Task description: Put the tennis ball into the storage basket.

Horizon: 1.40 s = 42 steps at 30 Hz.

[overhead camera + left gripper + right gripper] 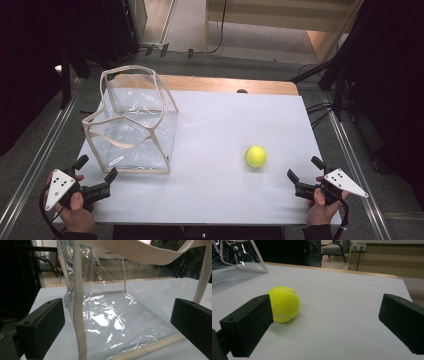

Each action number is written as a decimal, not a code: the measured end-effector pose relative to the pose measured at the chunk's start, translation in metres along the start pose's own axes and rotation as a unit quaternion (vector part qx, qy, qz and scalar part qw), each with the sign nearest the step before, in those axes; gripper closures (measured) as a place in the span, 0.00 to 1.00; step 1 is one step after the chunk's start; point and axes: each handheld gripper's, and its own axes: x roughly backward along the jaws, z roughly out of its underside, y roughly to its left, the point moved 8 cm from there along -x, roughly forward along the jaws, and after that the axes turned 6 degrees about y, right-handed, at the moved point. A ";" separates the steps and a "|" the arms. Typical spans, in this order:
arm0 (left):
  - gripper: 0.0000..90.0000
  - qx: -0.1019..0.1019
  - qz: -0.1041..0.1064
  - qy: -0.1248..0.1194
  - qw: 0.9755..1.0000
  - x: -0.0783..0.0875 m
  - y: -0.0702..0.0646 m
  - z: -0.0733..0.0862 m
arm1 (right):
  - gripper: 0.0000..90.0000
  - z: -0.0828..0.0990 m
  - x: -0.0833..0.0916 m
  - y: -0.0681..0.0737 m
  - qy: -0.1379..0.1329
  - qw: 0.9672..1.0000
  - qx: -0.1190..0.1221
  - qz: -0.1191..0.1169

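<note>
Right gripper (304,173): jaws spread, empty, near the tennis ball (256,156).
Left gripper (96,169): jaws spread, empty, just beside the clear bag (135,125).
Risk, ball: probably rolls off if nudged.
Risk, bag: film likely buckles or tips.
Surface: white table (225,195), smooth.
Room: dark, cables behind.

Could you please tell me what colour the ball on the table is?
The ball is bright yellow-green with a pale seam, clearest in the right gripper view.
</note>
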 end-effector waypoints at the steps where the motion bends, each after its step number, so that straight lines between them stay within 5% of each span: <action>1: 0.00 -0.001 0.001 0.001 1.000 0.000 -0.001 0.000 | 0.00 0.000 0.000 0.001 0.003 1.000 -0.005 0.000; 8: 0.00 -0.023 0.003 0.016 1.000 -0.003 -0.007 0.002 | 0.00 -0.001 0.002 0.004 0.005 1.000 -0.012 -0.004; 18: 0.00 -0.012 0.016 0.009 1.000 0.000 -0.006 0.001 | 0.04 -0.006 0.000 0.006 0.010 1.000 0.011 0.001; 32: 0.00 -0.011 0.021 0.016 1.000 -0.003 -0.008 0.003 | 0.01 -0.022 0.000 0.020 0.048 0.997 0.038 -0.039; 42: 0.00 -0.011 0.030 0.017 0.999 -0.003 -0.009 0.003 | 0.01 -0.029 -0.004 0.034 0.086 0.992 0.065 -0.065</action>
